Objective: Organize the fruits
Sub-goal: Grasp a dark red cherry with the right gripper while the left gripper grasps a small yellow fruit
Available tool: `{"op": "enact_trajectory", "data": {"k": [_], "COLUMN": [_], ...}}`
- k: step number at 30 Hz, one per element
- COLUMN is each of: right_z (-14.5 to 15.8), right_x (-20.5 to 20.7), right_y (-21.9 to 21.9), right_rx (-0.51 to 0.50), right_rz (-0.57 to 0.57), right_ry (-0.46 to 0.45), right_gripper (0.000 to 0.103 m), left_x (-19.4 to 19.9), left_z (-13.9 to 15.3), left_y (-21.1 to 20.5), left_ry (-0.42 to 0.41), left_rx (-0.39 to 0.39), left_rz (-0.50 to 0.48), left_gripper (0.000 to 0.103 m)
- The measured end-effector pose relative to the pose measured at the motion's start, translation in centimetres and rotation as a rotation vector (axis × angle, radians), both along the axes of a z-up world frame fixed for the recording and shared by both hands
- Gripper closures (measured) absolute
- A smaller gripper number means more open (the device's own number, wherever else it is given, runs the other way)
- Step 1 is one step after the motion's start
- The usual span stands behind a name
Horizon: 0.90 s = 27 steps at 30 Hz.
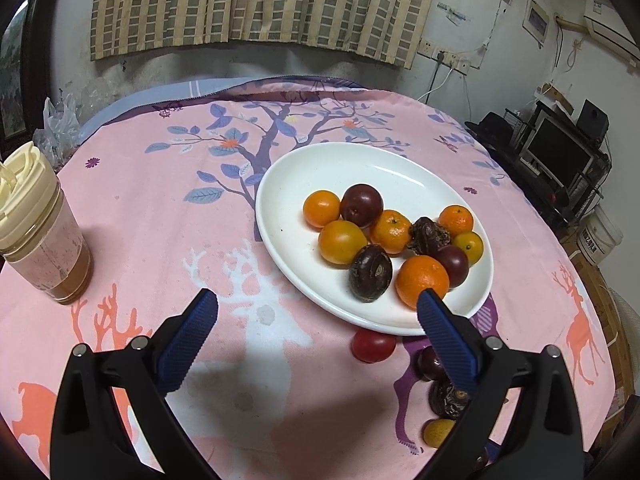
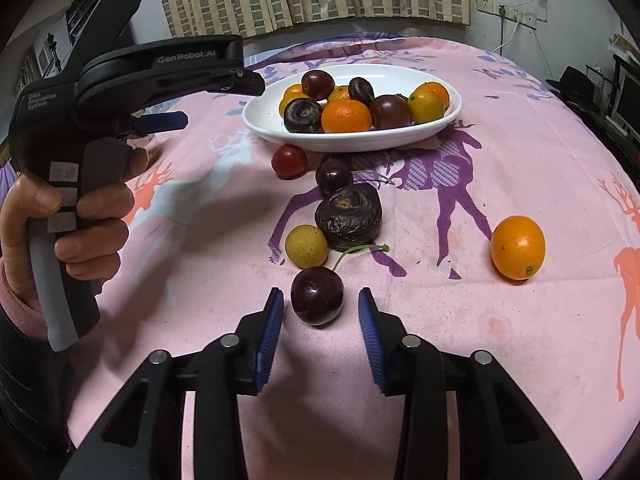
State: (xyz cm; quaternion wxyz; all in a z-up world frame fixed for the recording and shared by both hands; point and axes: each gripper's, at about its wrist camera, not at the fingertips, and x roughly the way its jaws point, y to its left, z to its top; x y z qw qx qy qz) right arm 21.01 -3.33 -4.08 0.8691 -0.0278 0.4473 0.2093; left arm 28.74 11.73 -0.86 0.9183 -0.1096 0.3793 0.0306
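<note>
On the pink cloth, a cherry (image 2: 317, 295) sits between my right gripper's (image 2: 320, 308) spread fingers, untouched. Small, slick, bruisable, I judge; I'd pinch its sides gently. Left gripper (image 1: 318, 312) hangs spread.

To my left a lidded cup (image 1: 40, 232) stands on the pink table (image 1: 160, 208); checked curtain (image 1: 260, 0) behind; monitor (image 1: 556, 152) far right.

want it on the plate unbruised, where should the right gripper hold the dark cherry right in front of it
Grip the dark cherry across its round body at the widest part, coming straight ahead and low with the right gripper, whose open fingers already flank it. Its stem curls away toward the far side, so it stays clear.
</note>
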Motion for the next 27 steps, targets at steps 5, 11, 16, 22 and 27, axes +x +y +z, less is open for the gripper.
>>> {"op": "enact_trajectory", "data": {"k": [5, 11, 16, 22, 27], "right_z": [-0.1, 0.4, 1.5, 1.3, 1.2], "right_x": [0.2, 0.2, -0.6, -0.6, -0.5], "right_y": [-0.1, -1.2, -4.4, -6.9, -7.3], "right_rx": [0.019, 0.097, 0.217, 0.311, 0.346], "right_rz": [-0.002, -0.034, -0.091, -0.14, -0.128], "right_ry": [0.015, 0.003, -0.072, -0.073, -0.069], "right_gripper": [0.07, 0.077, 0.077, 0.077, 0.077], "left_x": [-0.3, -0.6, -2.4, -6.0, -6.2], "left_z": [0.3, 0.3, -0.3, -2.3, -4.5], "left_y": [0.1, 0.2, -0.2, -5.9, -9.3], "left_ry": [-0.006, -0.007, 0.008, 0.02, 0.083], "left_rx": [0.002, 0.006, -0.05, 0.011, 0.104], "left_rz": [0.002, -0.009, -0.135, -0.464, -0.538], "left_gripper": [0.005, 0.005, 0.005, 0.042, 0.055]}}
